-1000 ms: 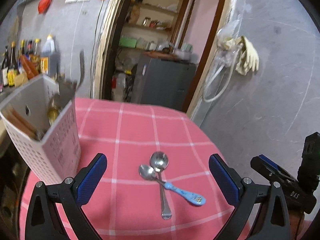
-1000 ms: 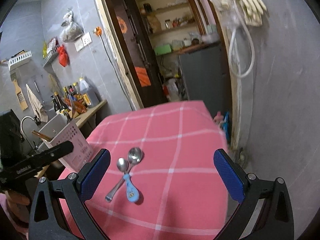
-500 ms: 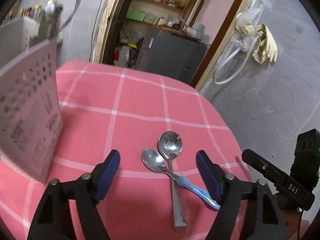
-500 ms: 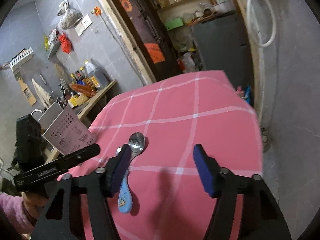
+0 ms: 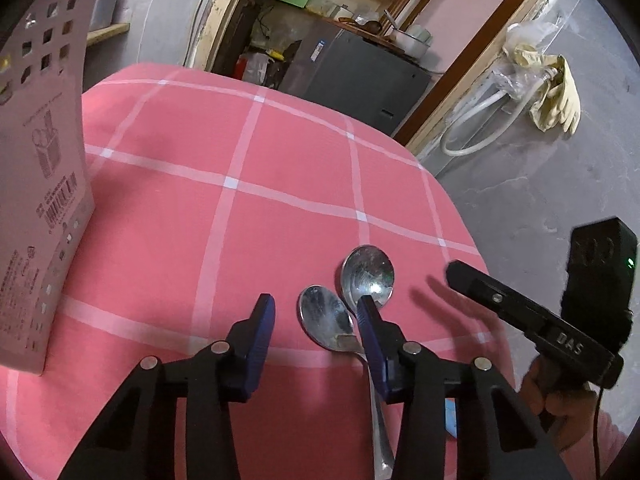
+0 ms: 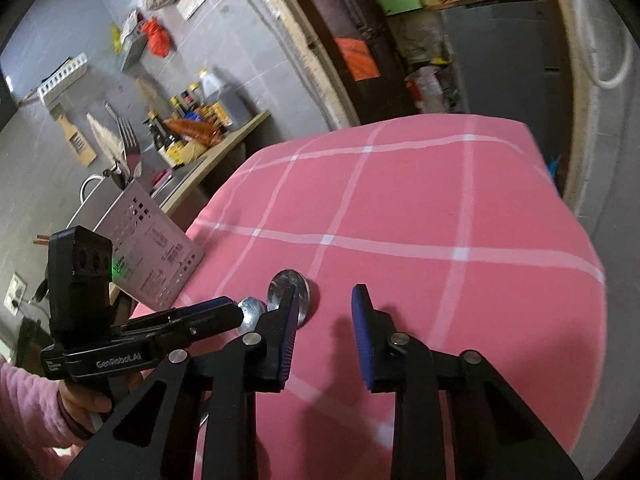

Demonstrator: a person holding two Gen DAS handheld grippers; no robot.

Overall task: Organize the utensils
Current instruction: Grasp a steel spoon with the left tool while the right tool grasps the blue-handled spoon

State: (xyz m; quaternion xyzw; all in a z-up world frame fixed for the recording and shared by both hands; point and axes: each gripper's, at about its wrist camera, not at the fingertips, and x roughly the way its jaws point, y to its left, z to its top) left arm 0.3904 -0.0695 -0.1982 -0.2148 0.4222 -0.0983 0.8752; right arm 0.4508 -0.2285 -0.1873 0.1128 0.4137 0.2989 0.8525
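Note:
Two metal spoons lie crossed on the pink checked tablecloth (image 5: 280,152). The larger spoon (image 5: 368,272) has its bowl farthest from me. The smaller spoon (image 5: 324,316) has a light blue handle (image 5: 450,420). My left gripper (image 5: 316,310) hangs low over them with its jaws closing; the smaller bowl lies between the fingers, untouched, and the right finger (image 5: 372,332) covers the larger spoon's neck. My right gripper (image 6: 325,300) is also closing over bare cloth just right of the larger spoon (image 6: 280,282). The smaller spoon (image 6: 250,312) lies left of it.
A white perforated utensil holder (image 5: 40,160) stands at the table's left, with a fork (image 6: 128,140) sticking out. Behind it is a counter with bottles (image 6: 200,120). The table's right edge (image 5: 452,208) drops to a grey floor. A doorway and grey cabinet (image 5: 352,72) lie beyond.
Both grippers have come down and closer to the spoons, and both pairs of jaws have narrowed from wide open. The spoons have not moved.

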